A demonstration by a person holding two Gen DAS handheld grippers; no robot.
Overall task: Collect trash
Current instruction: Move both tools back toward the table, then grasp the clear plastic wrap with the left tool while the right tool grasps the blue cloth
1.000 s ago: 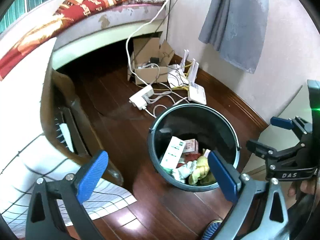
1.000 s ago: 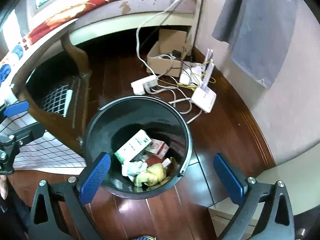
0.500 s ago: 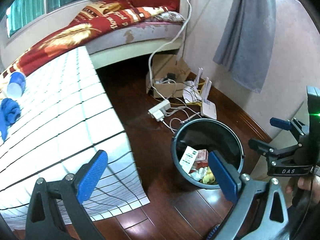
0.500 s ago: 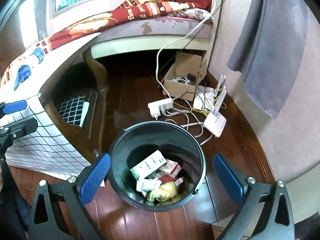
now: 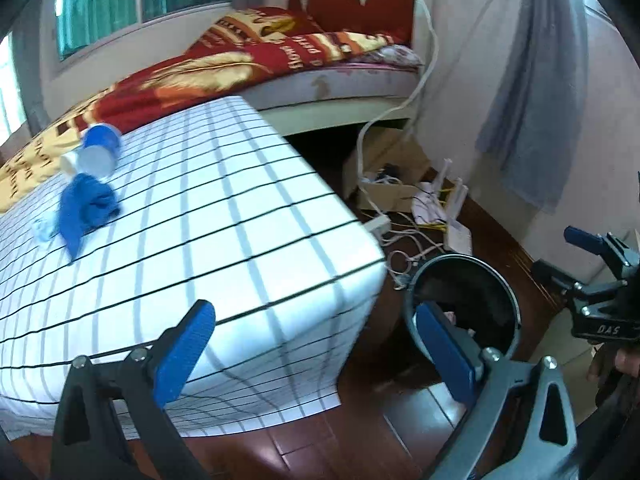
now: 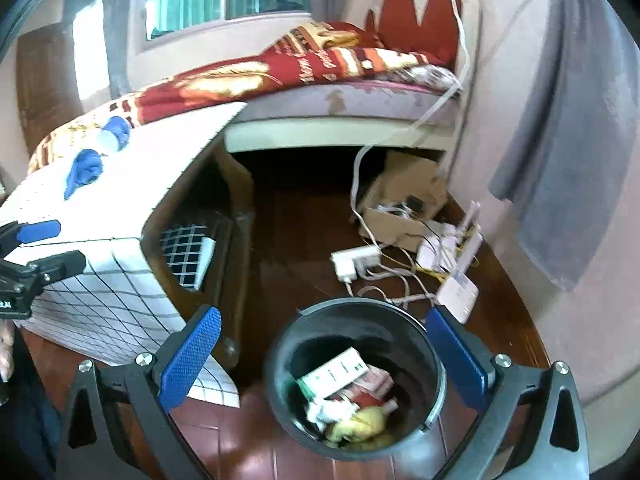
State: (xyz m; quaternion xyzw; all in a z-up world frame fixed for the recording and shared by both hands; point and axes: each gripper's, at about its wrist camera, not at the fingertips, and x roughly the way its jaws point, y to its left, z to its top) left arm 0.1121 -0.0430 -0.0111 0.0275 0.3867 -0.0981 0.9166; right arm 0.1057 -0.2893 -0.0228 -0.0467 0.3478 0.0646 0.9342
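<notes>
A black trash bin (image 6: 436,364) stands on the wooden floor and holds a white-green box, a red packet, crumpled paper and a yellow scrap; it also shows in the left wrist view (image 5: 500,280). On the checked tablecloth (image 5: 224,240) lie a crumpled blue cloth (image 5: 84,208) and a blue-white paper cup (image 5: 98,150) on its side; both show in the right wrist view, the cloth (image 6: 82,172) and the cup (image 6: 114,136). My left gripper (image 5: 316,344) is open and empty above the table's near corner. My right gripper (image 6: 324,356) is open and empty above the bin.
A bed (image 5: 332,80) with a red-gold blanket stands behind the table. A cardboard box (image 6: 404,204), a power strip (image 6: 356,262), routers (image 6: 458,290) and cables lie on the floor by the wall. A grey cloth (image 6: 568,152) hangs on the wall.
Both grippers have risen and pulled back from the bin. The left view now looks over the tabletop, with the blue cloth and cup in sight. Both stay open and empty.
</notes>
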